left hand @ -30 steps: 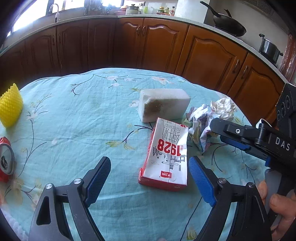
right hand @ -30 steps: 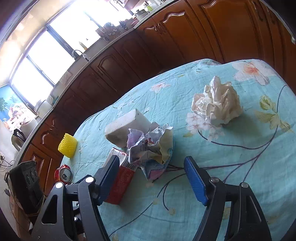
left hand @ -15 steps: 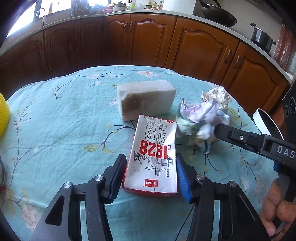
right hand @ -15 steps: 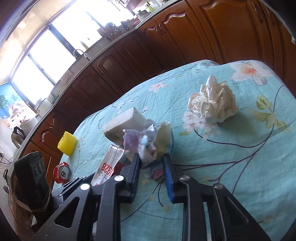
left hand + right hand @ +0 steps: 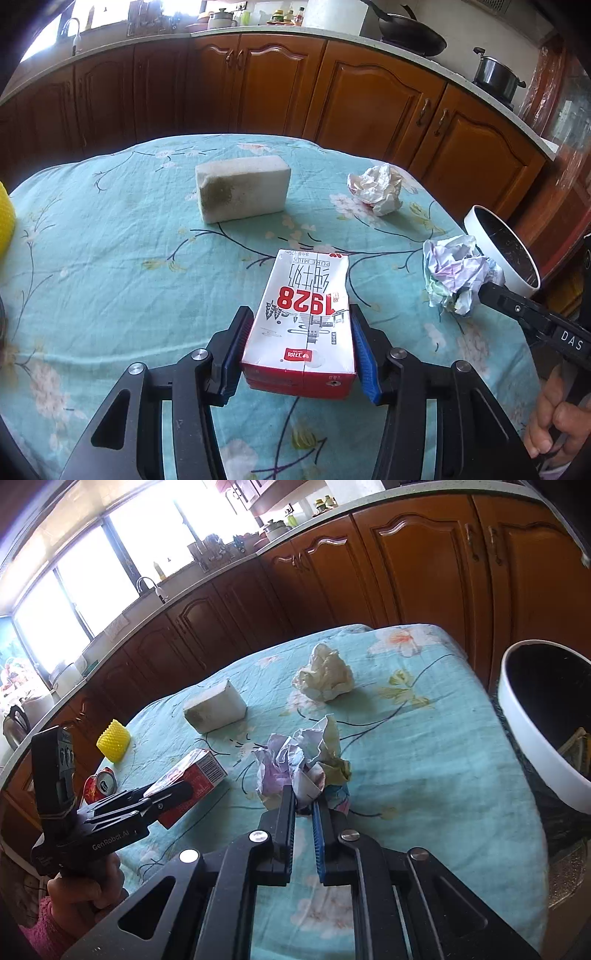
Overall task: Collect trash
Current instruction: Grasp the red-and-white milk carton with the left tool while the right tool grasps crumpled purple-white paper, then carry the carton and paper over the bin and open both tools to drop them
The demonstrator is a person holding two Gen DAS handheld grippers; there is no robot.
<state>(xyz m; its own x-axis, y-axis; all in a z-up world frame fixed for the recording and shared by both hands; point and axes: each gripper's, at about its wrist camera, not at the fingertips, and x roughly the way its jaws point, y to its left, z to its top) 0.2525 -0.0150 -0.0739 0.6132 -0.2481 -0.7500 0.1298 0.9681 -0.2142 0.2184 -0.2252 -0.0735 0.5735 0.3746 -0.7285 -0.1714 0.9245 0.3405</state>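
Left gripper (image 5: 301, 350): black skeletal frame with triangular cut-outs, silver round screw heads at the linkages, ribbed blue pads on both fingers (image 5: 364, 354); side of body lettered "GenRobot.AI" in white, boxy black block on top. Right gripper (image 5: 303, 814): same black frame, silver screws, blue pad; "DAS" in white on its arm. Fuzzy pink sleeve (image 5: 46, 928) at the left wrist
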